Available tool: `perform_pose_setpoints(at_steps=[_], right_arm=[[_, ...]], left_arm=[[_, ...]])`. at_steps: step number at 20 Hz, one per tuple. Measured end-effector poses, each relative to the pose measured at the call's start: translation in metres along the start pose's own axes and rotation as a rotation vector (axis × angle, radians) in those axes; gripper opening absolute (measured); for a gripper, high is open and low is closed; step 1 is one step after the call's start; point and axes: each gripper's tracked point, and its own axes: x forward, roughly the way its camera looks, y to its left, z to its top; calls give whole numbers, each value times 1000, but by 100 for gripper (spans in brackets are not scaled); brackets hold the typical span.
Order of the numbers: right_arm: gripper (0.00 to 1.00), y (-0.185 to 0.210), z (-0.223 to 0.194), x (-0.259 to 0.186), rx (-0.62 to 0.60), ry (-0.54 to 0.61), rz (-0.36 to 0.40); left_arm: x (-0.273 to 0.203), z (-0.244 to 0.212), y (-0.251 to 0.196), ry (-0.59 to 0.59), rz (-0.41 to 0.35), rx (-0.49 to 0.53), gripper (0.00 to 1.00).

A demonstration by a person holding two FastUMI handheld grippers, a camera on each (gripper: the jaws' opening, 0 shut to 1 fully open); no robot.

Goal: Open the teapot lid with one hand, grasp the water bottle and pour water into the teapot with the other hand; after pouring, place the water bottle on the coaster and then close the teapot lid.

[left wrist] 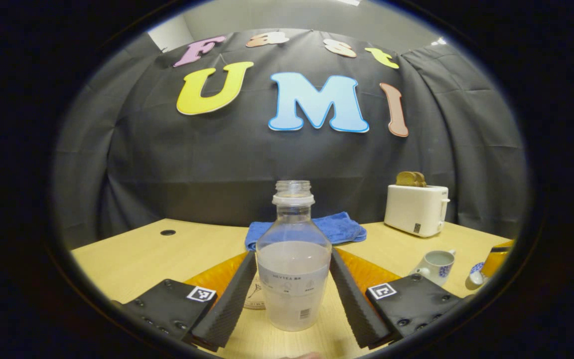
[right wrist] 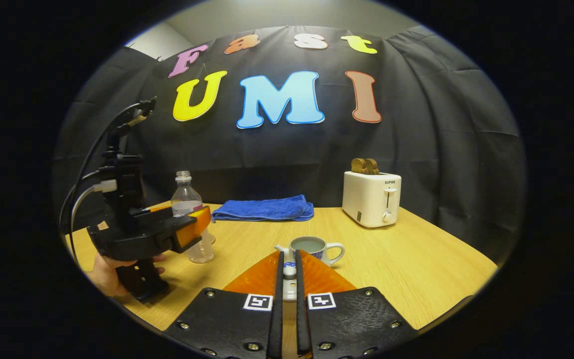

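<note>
Left hand-held gripper [left wrist: 293, 299] stands wide, fingers flanking the uncapped water bottle [left wrist: 294, 269]; contact cannot be confirmed. Bottle upright on the bench [left wrist: 132, 254], partly over a round coaster [left wrist: 257, 299]. Right hand-held gripper [right wrist: 289, 279] is nearly closed, pinching the small teapot lid [right wrist: 290, 271] by its knob. Open teapot [right wrist: 312, 248] sits just beyond the lid. Farther back: folded blue towel [right wrist: 264, 208], then white toaster [right wrist: 371, 198] with toast.

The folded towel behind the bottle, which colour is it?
Blue; the towel shows best in the right gripper view.
</note>
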Motion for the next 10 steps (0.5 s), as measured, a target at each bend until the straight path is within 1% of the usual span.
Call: perform_pose_setpoints(at_steps=[4, 10], right_arm=[[11, 11, -4, -9, -4, 4, 24], [11, 6, -10, -27, 7, 3, 21]], left_arm=[[1, -6, -1, 21, -14, -6, 100], [-7, -4, -2, 46, -21, 4, 87]])
